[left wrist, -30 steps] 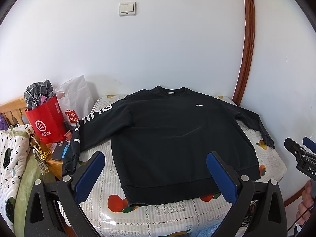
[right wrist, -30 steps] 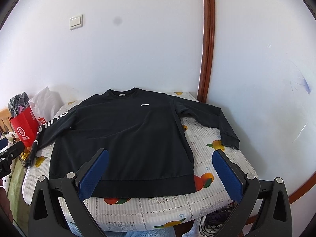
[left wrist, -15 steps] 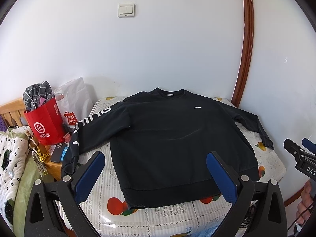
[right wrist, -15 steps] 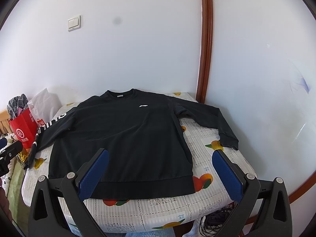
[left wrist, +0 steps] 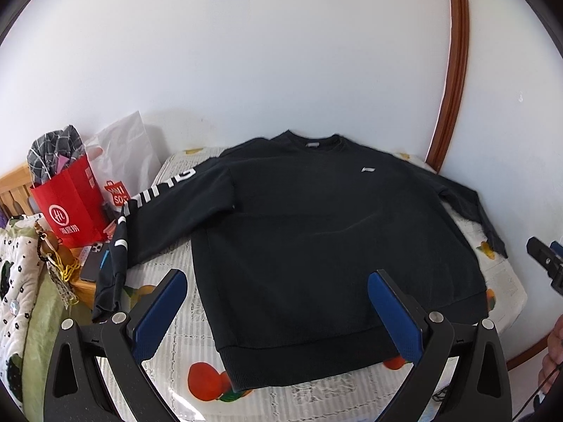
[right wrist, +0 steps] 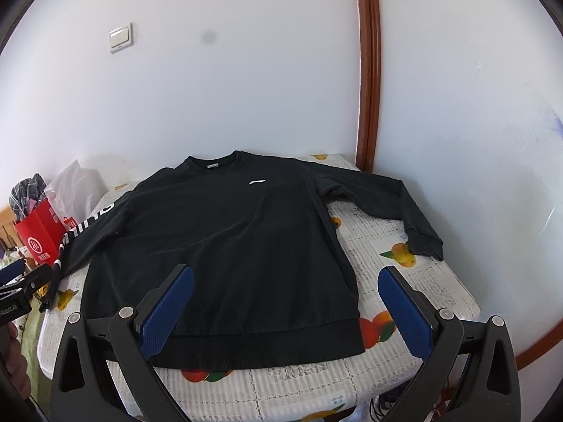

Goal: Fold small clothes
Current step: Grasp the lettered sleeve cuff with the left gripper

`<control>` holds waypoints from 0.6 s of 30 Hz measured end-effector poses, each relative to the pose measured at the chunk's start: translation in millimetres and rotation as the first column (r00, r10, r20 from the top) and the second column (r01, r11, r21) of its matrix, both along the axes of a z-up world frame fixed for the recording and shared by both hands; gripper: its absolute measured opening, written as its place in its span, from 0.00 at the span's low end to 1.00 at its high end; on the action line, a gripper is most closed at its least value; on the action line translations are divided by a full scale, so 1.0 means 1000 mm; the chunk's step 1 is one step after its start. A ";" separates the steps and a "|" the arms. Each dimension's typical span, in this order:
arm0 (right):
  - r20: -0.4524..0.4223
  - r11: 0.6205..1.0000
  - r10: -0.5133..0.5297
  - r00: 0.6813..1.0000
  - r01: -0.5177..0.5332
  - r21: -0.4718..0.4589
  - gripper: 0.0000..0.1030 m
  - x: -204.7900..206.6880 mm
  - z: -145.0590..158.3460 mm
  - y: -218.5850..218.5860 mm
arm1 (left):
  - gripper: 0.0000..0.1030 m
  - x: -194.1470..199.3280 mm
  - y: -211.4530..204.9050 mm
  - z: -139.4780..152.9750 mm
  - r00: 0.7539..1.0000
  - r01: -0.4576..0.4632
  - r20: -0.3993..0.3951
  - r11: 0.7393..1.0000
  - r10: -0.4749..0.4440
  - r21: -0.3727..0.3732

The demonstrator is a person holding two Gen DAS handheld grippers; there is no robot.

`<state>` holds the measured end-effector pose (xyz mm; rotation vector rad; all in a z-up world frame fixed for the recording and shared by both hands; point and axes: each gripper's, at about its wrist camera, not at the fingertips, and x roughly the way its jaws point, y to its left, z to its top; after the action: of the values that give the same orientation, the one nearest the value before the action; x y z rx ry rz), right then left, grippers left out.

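A black sweatshirt point(left wrist: 316, 232) lies flat and face up on a table with a fruit-print cloth point(left wrist: 183, 334); it also shows in the right wrist view point(right wrist: 225, 246). Its left sleeve with white letters point(left wrist: 155, 200) hangs off the table's left edge. Its right sleeve point(right wrist: 394, 207) lies spread on the cloth. My left gripper point(left wrist: 278, 281) is open and empty, held above the hem. My right gripper point(right wrist: 285, 277) is open and empty, also short of the hem point(right wrist: 260, 348).
A red paper bag point(left wrist: 70, 207) with clothes and a white plastic bag point(left wrist: 123, 154) stand left of the table. A phone point(left wrist: 93, 263) lies on a wooden stand. White walls and a brown wooden trim point(right wrist: 367, 70) close the back and right.
Both grippers have moved slightly closer and lower toward the table. The sweatshirt has not moved. Both stay open.
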<state>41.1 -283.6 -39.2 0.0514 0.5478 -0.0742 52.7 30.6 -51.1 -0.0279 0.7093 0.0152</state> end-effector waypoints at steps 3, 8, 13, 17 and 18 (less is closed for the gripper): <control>0.006 1.000 -0.017 1.000 0.017 -0.021 1.00 0.015 -0.016 0.001 | 1.00 0.014 0.015 -0.024 0.999 -0.023 -0.040 0.999 0.025 0.031; -0.074 1.000 0.010 0.997 -0.009 0.017 1.00 0.051 -0.046 0.007 | 0.99 0.035 0.060 -0.056 0.987 -0.120 -0.096 0.990 0.127 0.073; -0.148 0.999 0.032 0.988 -0.038 -0.037 1.00 0.082 -0.075 0.027 | 0.94 0.052 0.107 -0.081 0.966 -0.220 -0.111 0.967 0.235 0.126; -0.190 0.996 0.027 0.981 -0.043 -0.078 1.00 0.097 -0.091 0.040 | 0.87 0.068 0.139 -0.102 0.946 -0.266 -0.143 0.950 0.289 0.161; -0.197 0.996 0.025 0.980 -0.041 -0.080 1.00 0.100 -0.094 0.043 | 0.86 0.071 0.146 -0.108 0.941 -0.277 -0.151 0.946 0.303 0.167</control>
<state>141.1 -241.0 -132.9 -0.0473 0.7421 -0.0699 123.6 176.5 -159.0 0.0073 0.8738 0.3570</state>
